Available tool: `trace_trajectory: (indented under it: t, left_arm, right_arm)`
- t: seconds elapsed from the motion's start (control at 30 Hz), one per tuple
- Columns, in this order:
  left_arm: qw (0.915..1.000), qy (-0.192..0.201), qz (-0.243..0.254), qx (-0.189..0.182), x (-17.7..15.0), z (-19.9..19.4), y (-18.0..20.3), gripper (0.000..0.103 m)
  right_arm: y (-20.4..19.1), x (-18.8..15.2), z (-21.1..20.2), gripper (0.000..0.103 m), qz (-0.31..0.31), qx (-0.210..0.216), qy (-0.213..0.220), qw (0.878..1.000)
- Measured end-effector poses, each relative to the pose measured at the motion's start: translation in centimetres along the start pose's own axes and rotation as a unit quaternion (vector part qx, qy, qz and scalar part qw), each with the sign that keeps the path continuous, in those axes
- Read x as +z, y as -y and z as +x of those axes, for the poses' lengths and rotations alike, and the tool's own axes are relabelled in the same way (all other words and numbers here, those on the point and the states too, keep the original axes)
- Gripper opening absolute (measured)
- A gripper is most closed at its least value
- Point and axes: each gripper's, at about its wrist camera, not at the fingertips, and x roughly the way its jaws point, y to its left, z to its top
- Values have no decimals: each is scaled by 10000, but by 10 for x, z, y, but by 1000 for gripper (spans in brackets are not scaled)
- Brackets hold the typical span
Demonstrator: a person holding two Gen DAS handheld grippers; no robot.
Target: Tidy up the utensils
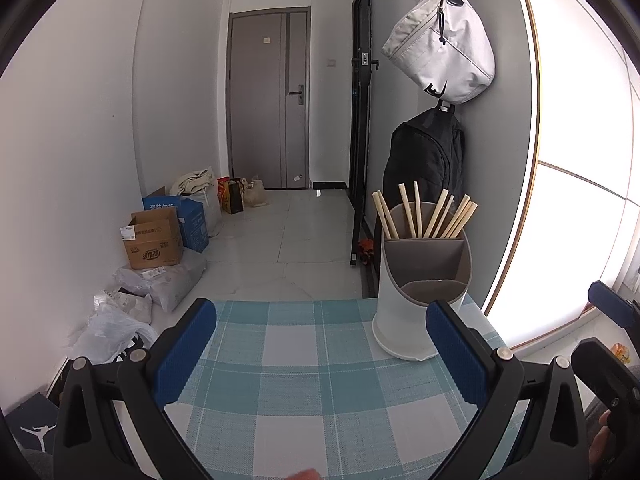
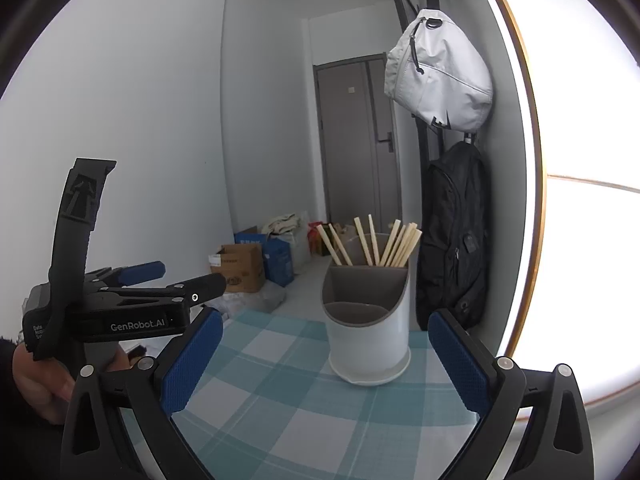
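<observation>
A white utensil holder [image 1: 416, 320] with a grey divided insert stands on the blue-and-white checked tablecloth [image 1: 304, 360], near the table's far right corner. Several wooden chopsticks [image 1: 424, 216] stand upright in its rear compartment, and the front compartment looks empty. My left gripper [image 1: 320, 348] is open over the cloth, left of and nearer than the holder, with nothing between its blue pads. My right gripper [image 2: 326, 360] is also open and empty, with the holder [image 2: 368, 332] and chopsticks [image 2: 376, 244] just beyond its fingers. The left gripper [image 2: 180, 276] shows side-on at the left, held by a hand [image 2: 40, 384].
The table's far edge [image 1: 288, 301] drops to a tiled floor. Cardboard boxes [image 1: 154, 240] and plastic bags [image 1: 116, 332] line the left wall. A white bag [image 1: 440, 44] and a black backpack [image 1: 428, 156] hang on the wall behind the holder. A bright window [image 1: 576, 184] fills the right.
</observation>
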Motion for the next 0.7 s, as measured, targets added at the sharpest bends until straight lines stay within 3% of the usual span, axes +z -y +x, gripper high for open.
trace_trajectory:
  t: [0.7]
  left_arm:
    - [9999,-89,-92,-64,0,2,-1,102]
  right_arm:
    - [0,0,0,103,17,27,-30,10000]
